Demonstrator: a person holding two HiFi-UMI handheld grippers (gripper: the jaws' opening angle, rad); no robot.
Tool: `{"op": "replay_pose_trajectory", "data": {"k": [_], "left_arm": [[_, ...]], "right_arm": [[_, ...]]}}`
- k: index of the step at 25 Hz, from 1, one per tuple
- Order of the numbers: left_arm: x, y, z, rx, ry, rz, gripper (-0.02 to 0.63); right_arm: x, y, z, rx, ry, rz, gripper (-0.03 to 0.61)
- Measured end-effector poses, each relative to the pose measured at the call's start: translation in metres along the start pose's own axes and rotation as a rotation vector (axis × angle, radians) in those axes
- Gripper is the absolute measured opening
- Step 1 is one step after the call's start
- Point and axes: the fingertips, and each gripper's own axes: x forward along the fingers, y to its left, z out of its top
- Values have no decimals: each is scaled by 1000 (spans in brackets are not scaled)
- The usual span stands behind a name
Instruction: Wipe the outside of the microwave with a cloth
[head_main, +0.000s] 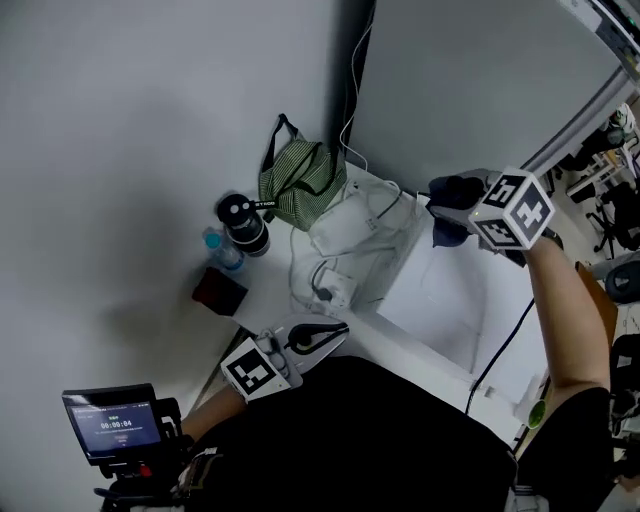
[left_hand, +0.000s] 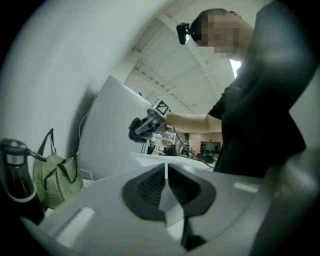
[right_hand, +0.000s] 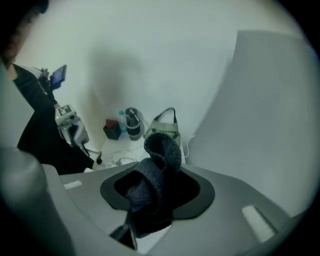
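The white microwave (head_main: 445, 300) stands on the table at right; its top edge shows in the left gripper view (left_hand: 160, 159). My right gripper (head_main: 455, 200) hovers over the microwave's far top corner, shut on a dark blue cloth (head_main: 448, 228). In the right gripper view the bunched cloth (right_hand: 157, 170) fills the right gripper (right_hand: 150, 202) and curls upward. My left gripper (head_main: 330, 338) is low, close to the person's body and left of the microwave, jaws shut on nothing (left_hand: 166, 175). From there the right gripper with the cloth (left_hand: 136, 129) is visible ahead.
Left of the microwave lie a green striped bag (head_main: 300, 182), a dark bottle (head_main: 243, 222), a blue-capped water bottle (head_main: 220, 248), a dark red box (head_main: 218, 290) and white cables (head_main: 345, 245). A small screen on a stand (head_main: 112, 422) is at bottom left. Grey wall panels stand behind.
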Motion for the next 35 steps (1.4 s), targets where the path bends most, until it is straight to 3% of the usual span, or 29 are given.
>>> {"op": "replay_pose_trajectory", "data": {"k": [5,10,19,25,31,35], "left_arm": [[-19,12,-6,58,-12,15,17],[-36,32,-15,23,-32,93,17],[-47,48,-36,-23,-8,130,17],[-58,55,-46,-54,9,164,17],[-67,56,-48,-89,-8,204,17],[-65,52,-42,-79,-23,191,15]], "right_arm": [[101,-37,-62,-27,490,62,158],[158,-41,-105,27,779,188,160],[224,-44,-177,-96,1199,204,160],[252,-44,-208,-143,1312,210,162],[273,-43,-221,-98,1222,212,163],[235,-38,-176,-95,1121,315,163]]}}
